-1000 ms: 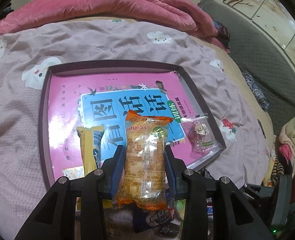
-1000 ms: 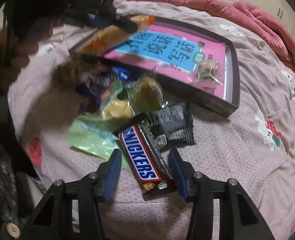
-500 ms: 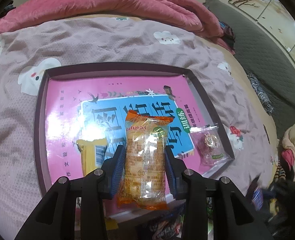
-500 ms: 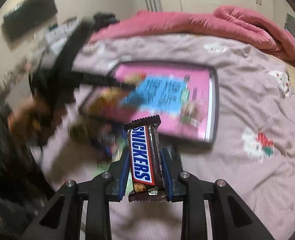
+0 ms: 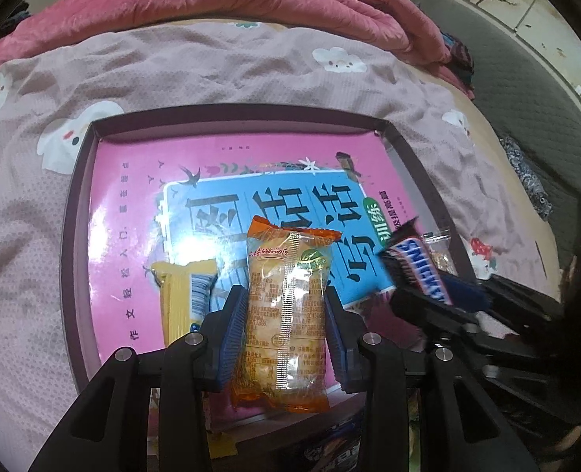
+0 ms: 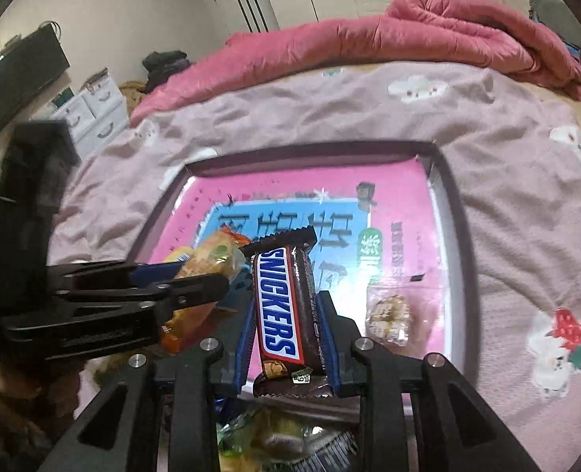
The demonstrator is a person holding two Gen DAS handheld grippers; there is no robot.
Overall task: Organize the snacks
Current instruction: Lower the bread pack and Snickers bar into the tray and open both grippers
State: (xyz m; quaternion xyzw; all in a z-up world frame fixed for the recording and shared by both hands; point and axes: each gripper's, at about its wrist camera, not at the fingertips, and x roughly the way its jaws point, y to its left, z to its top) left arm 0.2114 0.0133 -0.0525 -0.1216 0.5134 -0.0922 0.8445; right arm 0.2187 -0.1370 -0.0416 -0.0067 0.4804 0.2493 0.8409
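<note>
- Here, two grippers are in view, each clamped on one snack.
- The left gripper (image 5: 284, 328) has its blue pads pressed on both long sides of one orange-wrapped snack (image 5: 284, 314), held lengthwise over the near part of the tray (image 5: 76, 212).
- The right gripper (image 6: 286, 338) is closed tight on one Snickers bar (image 6: 284, 303), label up, held over the near edge of the tray, right of the other gripper.
- There is one tray, dark-rimmed, lying on the pink bedspread (image 5: 219, 67); one pink and blue book cover (image 5: 133, 196) fills its floor.
- Two snacks lie inside the tray: one yellow packet (image 5: 182, 299) at the near left, just beside the left gripper's left finger, and one clear-wrapped sweet (image 6: 388, 314) at the near right, close to the right rim.
- That makes four snacks counted clearly: two held, two lying in the tray.
- More wrappers (image 6: 274, 438) show on the bedspread just near of the tray, below the right gripper; they overlap and are partly hidden, so their number cannot be told.
- One rose-red quilt (image 6: 428, 27) is bunched along the far side of the bed.
</note>
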